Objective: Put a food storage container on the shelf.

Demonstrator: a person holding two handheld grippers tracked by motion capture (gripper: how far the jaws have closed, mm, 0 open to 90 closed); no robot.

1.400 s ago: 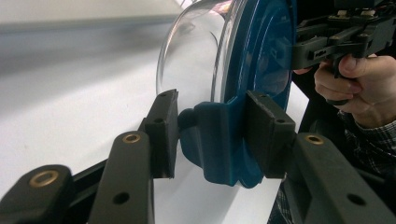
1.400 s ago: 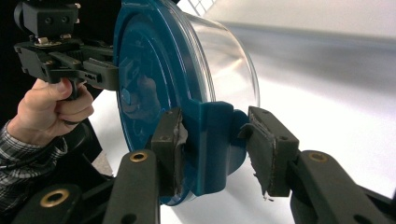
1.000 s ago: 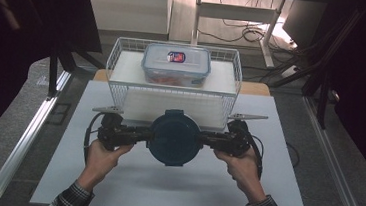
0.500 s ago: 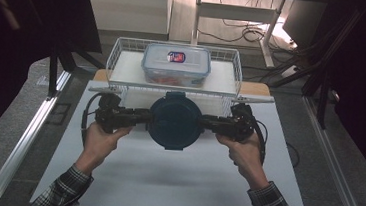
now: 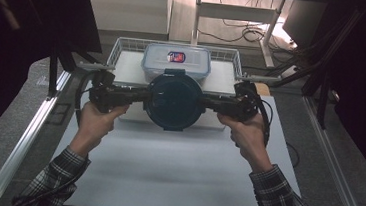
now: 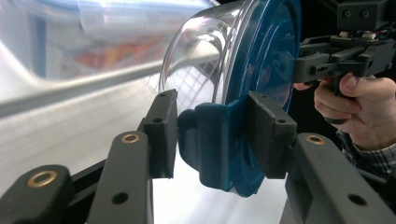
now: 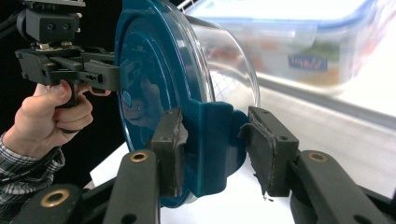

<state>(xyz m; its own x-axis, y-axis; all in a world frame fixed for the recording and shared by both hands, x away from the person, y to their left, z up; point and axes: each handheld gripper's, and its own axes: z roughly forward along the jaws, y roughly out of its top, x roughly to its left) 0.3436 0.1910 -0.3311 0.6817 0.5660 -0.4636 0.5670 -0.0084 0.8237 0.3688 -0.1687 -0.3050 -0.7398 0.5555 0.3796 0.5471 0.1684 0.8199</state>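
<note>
A round clear container (image 5: 173,101) with a dark blue lid hangs in the air between both grippers, in front of the wire basket (image 5: 120,47). My left gripper (image 5: 146,96) is shut on the blue side latch (image 6: 212,140), one pad on the lid face and one on the bowl side. My right gripper (image 5: 203,101) clamps the opposite latch (image 7: 210,140) the same way. In the left gripper view the far hand and its gripper (image 6: 345,60) show beyond the lid. The clear bowl (image 7: 229,65) faces the basket.
A rectangular clear box with a blue rim and a label (image 5: 177,62) sits inside the basket at the back. The white board (image 5: 165,166) lies below the hands. Metal rails (image 5: 27,134) run along both table sides, and dark stands rise at the left and right.
Both hands have risen together with the round container, which now sits higher in view, overlapping the basket's front edge. Both grips are unchanged.
</note>
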